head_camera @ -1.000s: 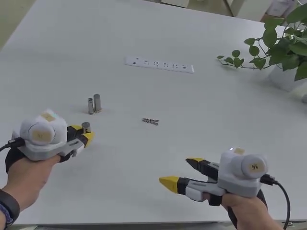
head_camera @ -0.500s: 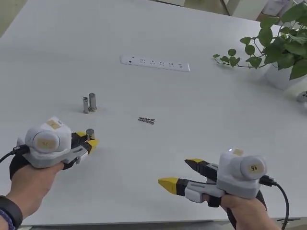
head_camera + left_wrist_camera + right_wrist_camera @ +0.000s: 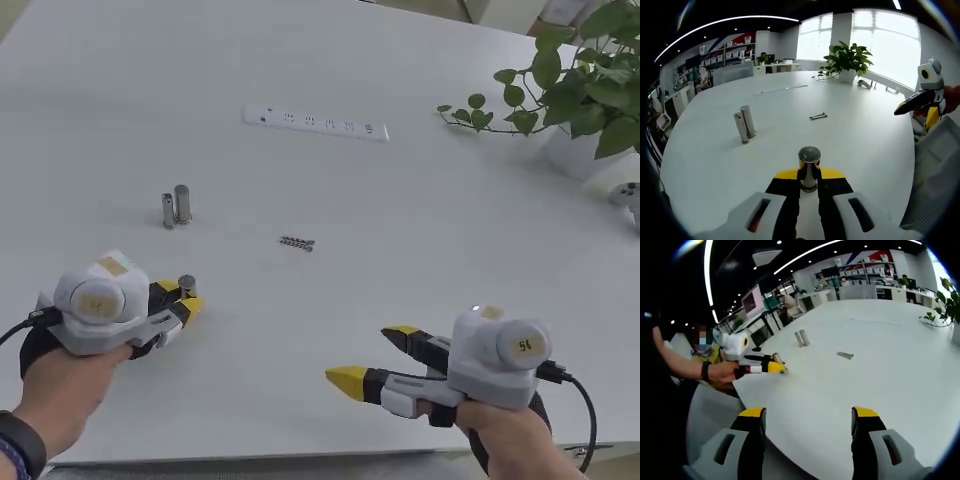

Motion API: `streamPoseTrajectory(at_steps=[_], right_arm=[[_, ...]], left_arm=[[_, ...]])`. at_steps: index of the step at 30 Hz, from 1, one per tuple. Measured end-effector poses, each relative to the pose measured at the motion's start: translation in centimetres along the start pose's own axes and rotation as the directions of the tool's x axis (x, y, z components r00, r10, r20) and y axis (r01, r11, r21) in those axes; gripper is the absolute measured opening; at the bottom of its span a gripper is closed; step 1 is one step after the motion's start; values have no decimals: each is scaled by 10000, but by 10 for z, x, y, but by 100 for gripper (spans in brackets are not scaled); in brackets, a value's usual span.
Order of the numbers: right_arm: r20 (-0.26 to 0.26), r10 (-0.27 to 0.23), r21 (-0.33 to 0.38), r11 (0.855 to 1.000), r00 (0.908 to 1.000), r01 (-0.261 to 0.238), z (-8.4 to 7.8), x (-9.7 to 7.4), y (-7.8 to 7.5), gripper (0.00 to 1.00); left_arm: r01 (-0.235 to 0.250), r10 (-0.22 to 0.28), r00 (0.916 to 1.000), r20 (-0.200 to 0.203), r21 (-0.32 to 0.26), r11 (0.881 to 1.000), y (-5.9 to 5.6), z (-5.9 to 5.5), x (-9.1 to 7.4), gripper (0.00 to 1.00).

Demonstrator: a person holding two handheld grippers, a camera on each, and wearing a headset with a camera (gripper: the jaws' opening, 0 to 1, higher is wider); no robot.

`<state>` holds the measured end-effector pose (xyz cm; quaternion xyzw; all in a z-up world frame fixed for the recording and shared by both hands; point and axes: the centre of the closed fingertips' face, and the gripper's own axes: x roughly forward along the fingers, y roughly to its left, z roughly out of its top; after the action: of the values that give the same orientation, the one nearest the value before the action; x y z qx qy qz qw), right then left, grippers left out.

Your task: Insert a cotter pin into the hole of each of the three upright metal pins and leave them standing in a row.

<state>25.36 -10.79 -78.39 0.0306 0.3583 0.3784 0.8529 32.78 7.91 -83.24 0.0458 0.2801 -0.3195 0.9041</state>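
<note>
White table [image 3: 420,230] runs broad and mostly bare, with a power strip [image 3: 315,122] far across it and a plant [image 3: 575,70] off at the right corner. Near the front edge, the left gripper [image 3: 185,297] is clamped on one pin [image 3: 187,286], held upright between its jaws; whether the foot touches the top I cannot tell. Two pins [image 3: 175,205] stand upright, just beside each other, farther out and a little left of the held one. The cotter pins [image 3: 297,243] lie flat in a small bundle, long axis roughly across the table, between the two grippers and beyond both. The right gripper [image 3: 372,355] hovers by the front edge with jaws spread wide and nothing in them, pointing left. The bundle lies forward and to the left of its tips. Neither gripper looks clearly nearer, but the right is the free one, so I judge the reach falls to it. Bare top surrounds the bundle on every side. The only tight spot is the front edge, close under both hands.
</note>
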Motion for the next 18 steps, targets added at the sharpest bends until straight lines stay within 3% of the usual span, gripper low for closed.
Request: streamPoseTrajectory(at_steps=[11, 18], right_arm=[[-59, 15, 18, 10000, 10000, -15, -2, 1, 1, 71], [-82, 24, 10, 10000, 10000, -24, -2, 2, 0, 71]], left_arm=[[98, -97, 9999, -133, 39, 9999, -4, -9, 2, 11], [119, -119, 9999, -45, 128, 9998, -4, -9, 2, 11]])
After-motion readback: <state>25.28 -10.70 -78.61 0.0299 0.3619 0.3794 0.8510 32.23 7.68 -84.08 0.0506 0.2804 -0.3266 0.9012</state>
